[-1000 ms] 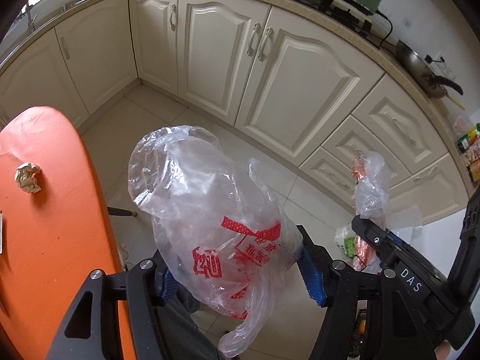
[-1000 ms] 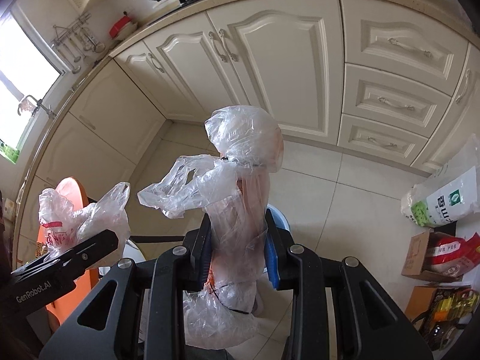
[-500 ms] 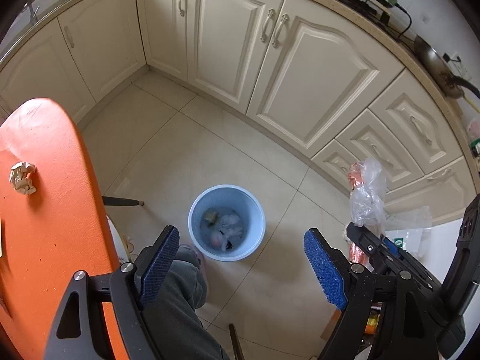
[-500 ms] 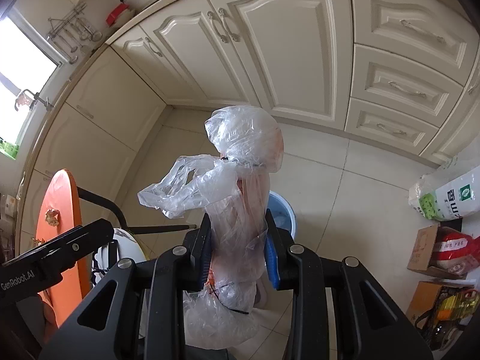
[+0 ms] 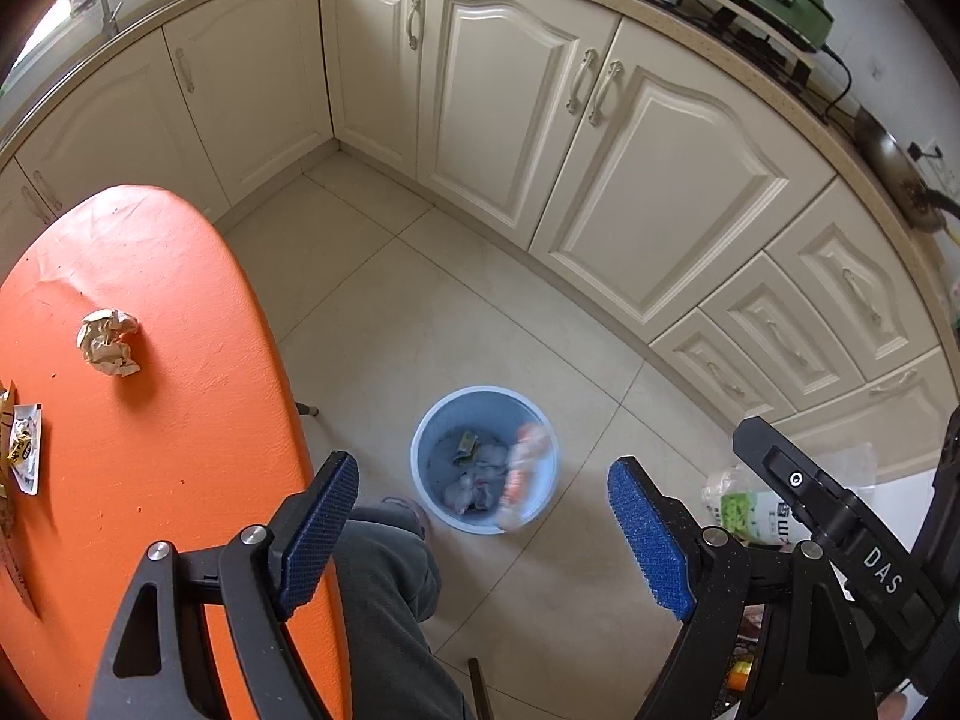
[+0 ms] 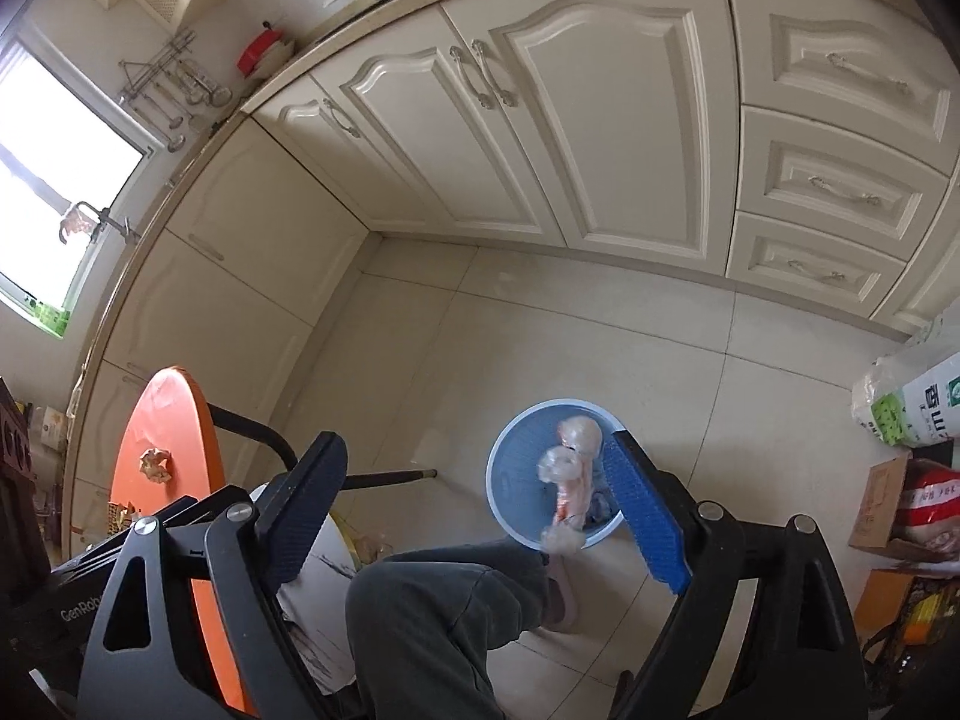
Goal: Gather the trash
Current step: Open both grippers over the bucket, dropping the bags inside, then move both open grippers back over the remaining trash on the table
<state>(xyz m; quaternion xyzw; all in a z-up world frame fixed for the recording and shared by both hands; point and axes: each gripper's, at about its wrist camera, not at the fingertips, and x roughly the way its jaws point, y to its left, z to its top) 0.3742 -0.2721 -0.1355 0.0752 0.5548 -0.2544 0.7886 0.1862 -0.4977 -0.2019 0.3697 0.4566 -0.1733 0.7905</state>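
Note:
A light blue trash bin [image 5: 483, 459] stands on the tiled floor below both grippers; it also shows in the right wrist view [image 6: 555, 471]. A clear plastic bag with orange inside [image 6: 570, 480] is blurred in mid-air over the bin, also seen in the left wrist view [image 5: 521, 477]. Other trash lies at the bin's bottom. My left gripper [image 5: 480, 537] is open and empty. My right gripper [image 6: 474, 516] is open and empty. A crumpled paper ball [image 5: 108, 341] lies on the orange table [image 5: 150, 420].
Wrappers [image 5: 21, 447] lie at the table's left edge. The person's grey-trousered leg [image 5: 396, 612] is below the grippers. Cream cabinets [image 5: 540, 138] run along the back. A white and green sack [image 6: 912, 402] and a cardboard box [image 6: 900, 510] stand at the right.
Both grippers opened. The left one let go of its red-printed bag first, then the right one let go of its clear bag, which now falls toward the bin.

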